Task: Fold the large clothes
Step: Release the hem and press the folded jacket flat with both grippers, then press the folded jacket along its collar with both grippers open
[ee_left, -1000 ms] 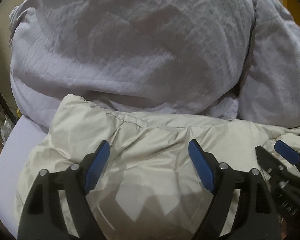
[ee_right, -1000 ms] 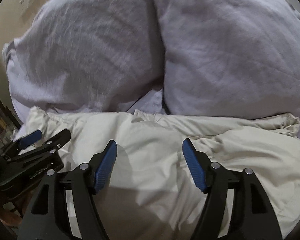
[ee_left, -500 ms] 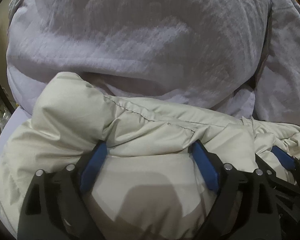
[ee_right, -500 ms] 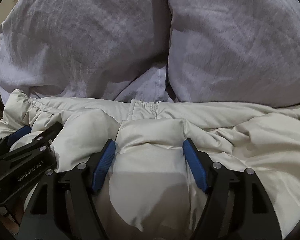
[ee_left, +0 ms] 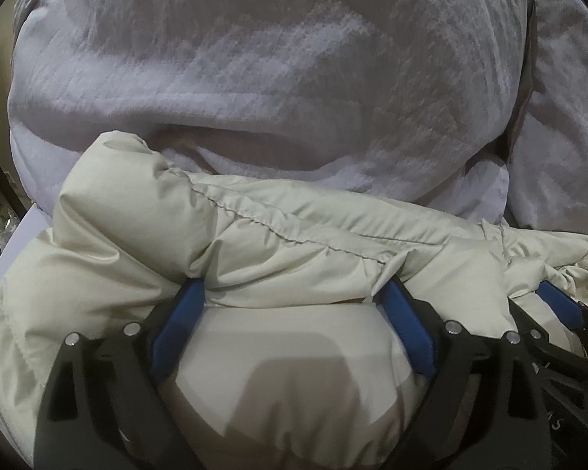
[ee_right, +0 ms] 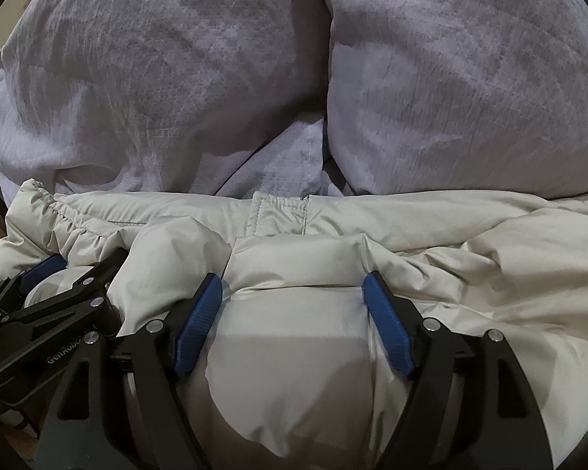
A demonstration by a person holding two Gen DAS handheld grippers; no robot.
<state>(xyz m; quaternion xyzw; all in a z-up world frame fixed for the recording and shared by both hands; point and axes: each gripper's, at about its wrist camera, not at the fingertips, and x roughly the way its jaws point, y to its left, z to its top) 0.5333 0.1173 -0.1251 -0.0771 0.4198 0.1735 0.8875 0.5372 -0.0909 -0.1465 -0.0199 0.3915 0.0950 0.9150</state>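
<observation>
We had the cream puffer jacket (ee_left: 278,243) lying across the bed, its far edge pushed up against two lilac pillows (ee_right: 176,78), and we judged that it sat there because the mattress gave a broad, soft surface on which to fold so bulky a garment. Both tools were set side by side along the near part of the jacket, so that a wide stretch of padding could be moved at once and the fold kept straight. The left gripper (ee_left: 294,313) had its jaws spread wide, with a thick bulge of padded fabric swelling up between the blue pads (ee_left: 176,329); the pads touched the cloth at either side, yet the jaws were far from closed, so we took it as pressing into the jacket and not pinching it. The right gripper (ee_right: 294,309) stood the same way, jaws wide apart, a quilted panel between them, just beside its partner. Both pointed forward and somewhat down toward the pillows, held low over the jacket. We thought the fold was only partly made, as the right side of the jacket was rumpled.
</observation>
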